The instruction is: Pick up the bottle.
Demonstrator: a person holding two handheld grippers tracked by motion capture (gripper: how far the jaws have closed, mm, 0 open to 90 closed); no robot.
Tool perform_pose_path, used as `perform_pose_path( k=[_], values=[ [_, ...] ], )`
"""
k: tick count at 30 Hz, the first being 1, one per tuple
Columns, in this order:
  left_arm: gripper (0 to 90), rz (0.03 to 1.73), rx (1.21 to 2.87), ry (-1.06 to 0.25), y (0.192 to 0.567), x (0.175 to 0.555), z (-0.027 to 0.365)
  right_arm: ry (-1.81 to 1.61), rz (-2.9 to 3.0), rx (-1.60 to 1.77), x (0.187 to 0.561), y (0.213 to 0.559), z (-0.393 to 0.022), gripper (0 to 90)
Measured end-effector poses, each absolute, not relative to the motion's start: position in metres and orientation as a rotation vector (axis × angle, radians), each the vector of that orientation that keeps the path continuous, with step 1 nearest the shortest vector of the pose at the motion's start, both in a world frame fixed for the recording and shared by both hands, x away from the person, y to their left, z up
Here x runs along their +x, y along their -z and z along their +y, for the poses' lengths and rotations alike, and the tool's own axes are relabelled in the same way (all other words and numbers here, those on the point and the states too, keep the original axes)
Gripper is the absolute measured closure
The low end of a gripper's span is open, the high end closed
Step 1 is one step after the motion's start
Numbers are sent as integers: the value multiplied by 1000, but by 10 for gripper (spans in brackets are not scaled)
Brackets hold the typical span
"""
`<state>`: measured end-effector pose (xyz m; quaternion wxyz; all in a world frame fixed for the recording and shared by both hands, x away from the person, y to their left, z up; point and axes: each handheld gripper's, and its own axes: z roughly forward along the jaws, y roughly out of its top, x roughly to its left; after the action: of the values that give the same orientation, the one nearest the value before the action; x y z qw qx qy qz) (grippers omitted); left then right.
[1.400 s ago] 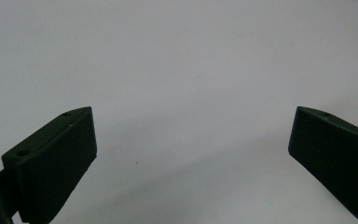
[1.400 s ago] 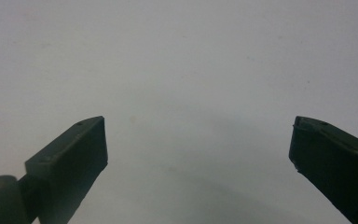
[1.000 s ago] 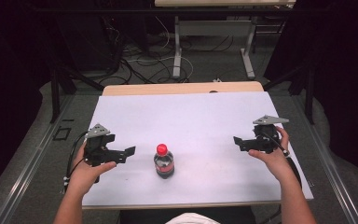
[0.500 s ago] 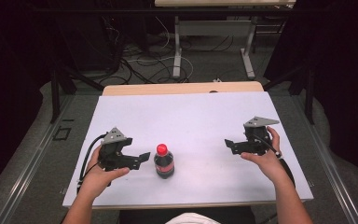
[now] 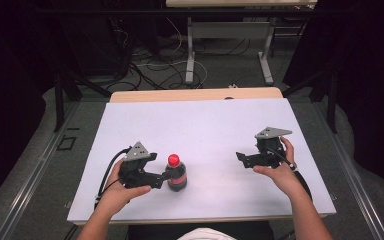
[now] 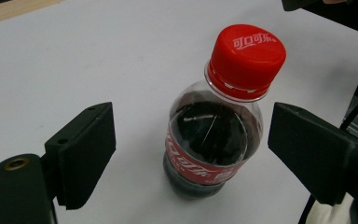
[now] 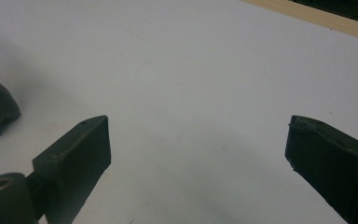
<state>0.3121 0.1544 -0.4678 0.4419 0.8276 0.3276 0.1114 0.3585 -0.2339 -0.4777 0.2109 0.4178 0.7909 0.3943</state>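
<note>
A small cola bottle [image 5: 176,175] with a red cap stands upright on the white table [image 5: 205,125] near its front edge. My left gripper [image 5: 164,178] reaches in from the bottle's left, level with its body. In the left gripper view the bottle [image 6: 214,135] stands between the two pads. The left gripper [image 6: 191,140] has just been closing: a gap remains at the left pad [image 6: 86,154], and the right pad [image 6: 312,149] sits close beside the bottle. My right gripper [image 5: 241,159] hovers over bare table to the right. The right gripper [image 7: 198,149] is open with nothing between its pads.
A wooden strip [image 5: 195,94] runs along the table's far edge. Beyond it, the legs of another table [image 5: 190,55] and loose cables [image 5: 150,65] lie on the floor. Grey floor rails [image 5: 35,170] flank both sides.
My left gripper has slid right up to the bottle and its jaws have narrowed around it. The right gripper has drifted a little leftward, inward over the table.
</note>
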Motion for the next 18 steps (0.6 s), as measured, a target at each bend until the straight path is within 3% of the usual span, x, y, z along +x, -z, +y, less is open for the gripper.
perform_pose_path(
  k=[18],
  values=[
    [164,798,2082,-245,499,315,131,-1091,2211,1160,361,483,-233,66]
  ],
)
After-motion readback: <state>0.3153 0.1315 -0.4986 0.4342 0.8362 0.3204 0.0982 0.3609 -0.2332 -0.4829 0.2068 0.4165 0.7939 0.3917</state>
